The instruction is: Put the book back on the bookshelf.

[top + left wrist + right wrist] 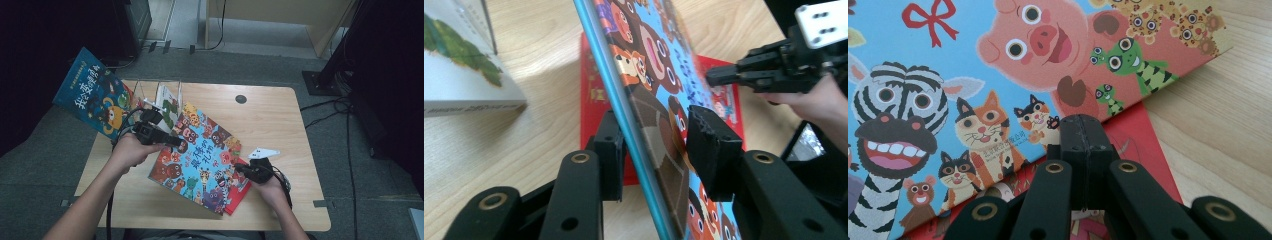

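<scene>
The blue book (202, 155) lies tilted across the table (280, 125), its left edge lifted, its right side resting on the red book (239, 192). My left gripper (172, 141) straddles the raised edge, one pad against the underside, the other just off the cover, so I'd call the jaws not yet clamped. If I lift more like this, the book may slide out and slap down. My right gripper (239, 168) is closed on nothing, its tip at the book's right edge; pushing there could shove both books.
</scene>
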`<action>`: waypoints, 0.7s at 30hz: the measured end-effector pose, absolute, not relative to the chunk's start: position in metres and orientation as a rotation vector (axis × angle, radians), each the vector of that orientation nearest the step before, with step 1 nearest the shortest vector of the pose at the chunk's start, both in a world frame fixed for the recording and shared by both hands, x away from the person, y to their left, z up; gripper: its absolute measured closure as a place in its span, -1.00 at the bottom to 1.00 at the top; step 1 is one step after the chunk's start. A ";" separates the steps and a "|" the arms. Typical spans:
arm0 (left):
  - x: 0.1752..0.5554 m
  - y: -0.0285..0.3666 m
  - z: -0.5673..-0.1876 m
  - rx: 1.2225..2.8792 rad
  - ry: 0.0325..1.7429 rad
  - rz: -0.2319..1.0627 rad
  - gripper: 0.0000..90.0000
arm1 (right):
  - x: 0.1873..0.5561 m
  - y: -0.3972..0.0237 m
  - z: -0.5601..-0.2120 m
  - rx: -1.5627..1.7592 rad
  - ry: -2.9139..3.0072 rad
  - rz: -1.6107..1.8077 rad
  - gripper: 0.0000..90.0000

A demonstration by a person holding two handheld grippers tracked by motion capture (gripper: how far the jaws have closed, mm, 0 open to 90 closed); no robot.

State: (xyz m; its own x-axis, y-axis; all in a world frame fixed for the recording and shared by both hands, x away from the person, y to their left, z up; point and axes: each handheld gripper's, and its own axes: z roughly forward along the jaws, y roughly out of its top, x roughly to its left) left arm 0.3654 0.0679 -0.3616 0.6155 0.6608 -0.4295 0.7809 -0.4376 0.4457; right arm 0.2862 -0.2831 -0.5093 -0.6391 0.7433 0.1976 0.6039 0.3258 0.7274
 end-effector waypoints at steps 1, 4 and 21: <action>0.366 0.066 -0.359 2.225 1.132 -0.250 0.36 | 0.287 -0.282 -0.509 1.235 2.415 1.207 1.00; 0.368 0.065 -0.356 2.214 1.129 -0.306 0.40 | 0.290 -0.277 -0.509 1.228 2.417 1.210 1.00; 0.387 0.063 -0.345 2.224 1.196 -0.456 0.63 | 0.304 -0.240 -0.509 1.098 2.423 1.162 0.86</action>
State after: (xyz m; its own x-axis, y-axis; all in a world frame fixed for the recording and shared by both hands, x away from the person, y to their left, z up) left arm 0.3869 0.0630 -0.3447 0.5425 0.6461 -0.5368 0.8395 -0.4397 0.3191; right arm 0.3037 -0.2401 -0.5087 -0.6897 0.7170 0.1014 0.5280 0.4021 0.7480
